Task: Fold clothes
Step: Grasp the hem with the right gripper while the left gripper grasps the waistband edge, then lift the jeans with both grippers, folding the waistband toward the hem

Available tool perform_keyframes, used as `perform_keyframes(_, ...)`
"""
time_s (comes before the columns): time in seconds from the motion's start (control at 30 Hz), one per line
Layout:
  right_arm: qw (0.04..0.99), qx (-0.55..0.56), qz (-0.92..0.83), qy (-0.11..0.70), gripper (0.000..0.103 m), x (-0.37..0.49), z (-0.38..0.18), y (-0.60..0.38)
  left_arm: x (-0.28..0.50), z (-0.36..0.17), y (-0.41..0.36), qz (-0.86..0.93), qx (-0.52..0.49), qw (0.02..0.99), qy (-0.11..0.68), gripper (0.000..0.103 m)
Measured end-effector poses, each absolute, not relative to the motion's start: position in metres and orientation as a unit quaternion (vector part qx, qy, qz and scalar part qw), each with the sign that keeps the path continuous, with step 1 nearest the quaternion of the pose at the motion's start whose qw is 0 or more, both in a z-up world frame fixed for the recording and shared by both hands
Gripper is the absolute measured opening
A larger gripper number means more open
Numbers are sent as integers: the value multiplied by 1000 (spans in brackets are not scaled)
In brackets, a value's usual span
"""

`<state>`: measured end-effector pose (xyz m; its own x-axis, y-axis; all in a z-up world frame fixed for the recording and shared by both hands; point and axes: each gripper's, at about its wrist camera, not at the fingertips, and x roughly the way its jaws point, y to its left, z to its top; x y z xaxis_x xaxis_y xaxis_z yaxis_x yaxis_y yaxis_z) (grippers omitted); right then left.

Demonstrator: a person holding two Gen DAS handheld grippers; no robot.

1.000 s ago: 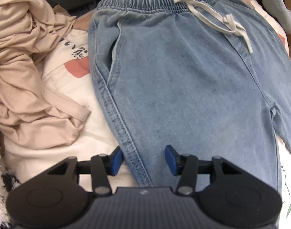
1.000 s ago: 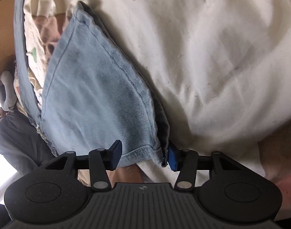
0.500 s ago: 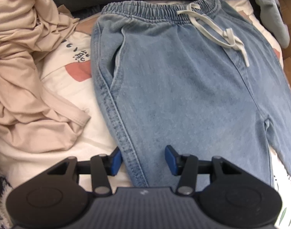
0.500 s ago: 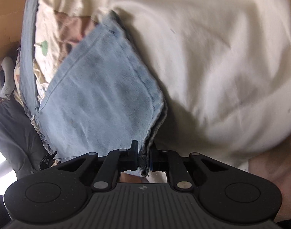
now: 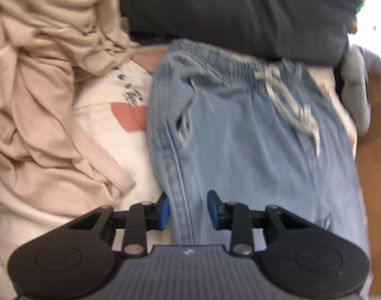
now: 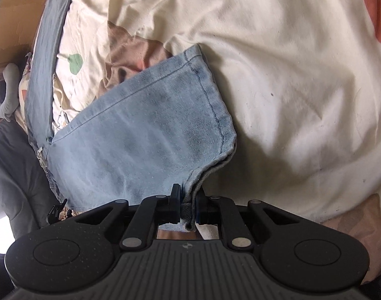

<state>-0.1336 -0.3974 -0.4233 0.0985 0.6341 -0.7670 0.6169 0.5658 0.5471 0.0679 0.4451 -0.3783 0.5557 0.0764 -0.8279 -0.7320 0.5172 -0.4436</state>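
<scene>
Left wrist view: the left gripper (image 5: pixel 187 209) is closing around the jeans (image 5: pixel 253 150) side seam, pads not yet pressing; a beige garment (image 5: pixel 40 100) crowds the left. Right wrist view: the right gripper (image 6: pixel 187 206) pinches the jeans' hem (image 6: pixel 210 115) corner; bare sheet (image 6: pixel 290 87) lies beyond.

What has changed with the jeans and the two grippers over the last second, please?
The right gripper has shut on the hem of a jeans leg and lifted it off the cream bedcover. The left gripper, jaws closing, straddles the side seam of the jeans without pinching it yet; the waistband has bunched slightly. The beige garment lies as before.
</scene>
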Motion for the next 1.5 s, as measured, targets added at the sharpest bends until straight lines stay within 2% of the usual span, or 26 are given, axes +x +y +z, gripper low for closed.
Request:
perform_keyframes(0.23, 579, 465, 1, 669, 9, -128, -417, -401, 65, -382, 459, 267, -463, 773, 341, 31)
perform_keyframes(0.3, 581, 465, 0, 668, 9, -126, -414, -401, 67, -381, 461, 265, -469, 772, 338, 26)
perform_keyframes(0.33, 583, 466, 1, 666, 9, -124, -413, -401, 69, -381, 462, 264, -470, 771, 338, 20)
perform_keyframes(0.53, 600, 477, 7, 642, 9, -111, -401, -409, 87, -360, 461, 256, -449, 781, 351, 14)
perform_keyframes(1.07, 666, 496, 56, 554, 9, -46, -341, -446, 146, -252, 424, 243, -384, 818, 352, 8)
perform_keyframes(1.5, 726, 469, 37, 502, 9, 5, -273, -450, 194, -219, 420, 206, -402, 823, 345, 6)
